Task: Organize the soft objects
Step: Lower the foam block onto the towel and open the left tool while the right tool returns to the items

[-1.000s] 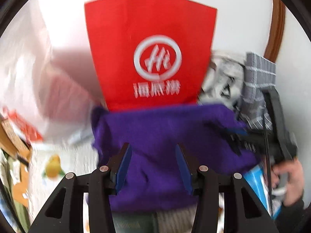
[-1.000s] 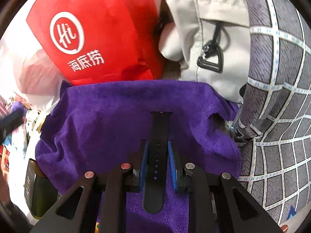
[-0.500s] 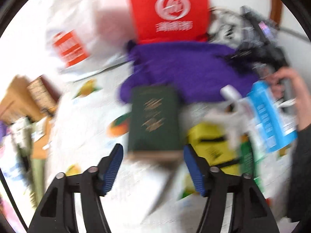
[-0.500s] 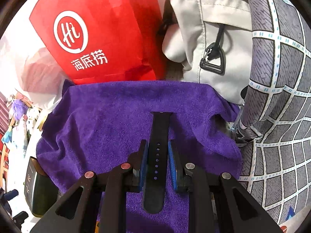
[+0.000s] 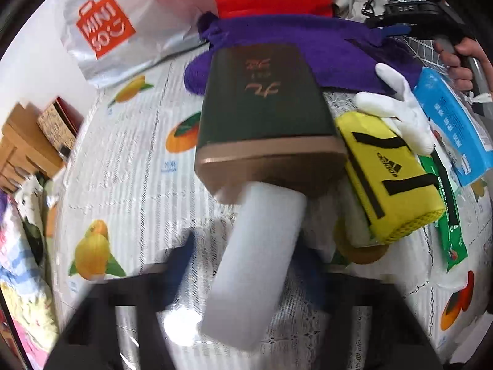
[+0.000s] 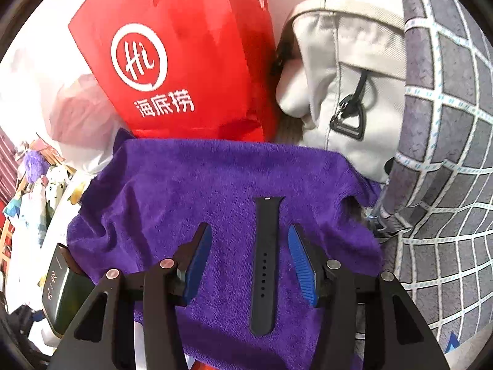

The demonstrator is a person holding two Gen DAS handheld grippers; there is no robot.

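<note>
A purple towel (image 6: 215,203) lies spread in front of a red paper bag (image 6: 185,61). A black watch strap (image 6: 265,262) lies flat on the towel between the open fingers of my right gripper (image 6: 249,256), which no longer touch it. In the left wrist view my left gripper (image 5: 243,265) is open and blurred, with its fingers either side of a white foam block (image 5: 255,265) that leans against a dark green box (image 5: 265,101). The towel (image 5: 323,46) shows behind the box. A white glove (image 5: 397,101) and a yellow pouch (image 5: 388,175) lie to the right.
A fruit-print tablecloth (image 5: 129,160) covers the table. A Miniso plastic bag (image 5: 107,30) lies at the back left, a blue packet (image 5: 453,126) and a green packet (image 5: 446,215) at the right. A beige bag (image 6: 345,86) and a grey checked cushion (image 6: 446,154) stand right of the towel.
My right gripper has opened and let the black watch strap go onto the purple towel. My left gripper has pulled back and down from the towel to the white foam block.
</note>
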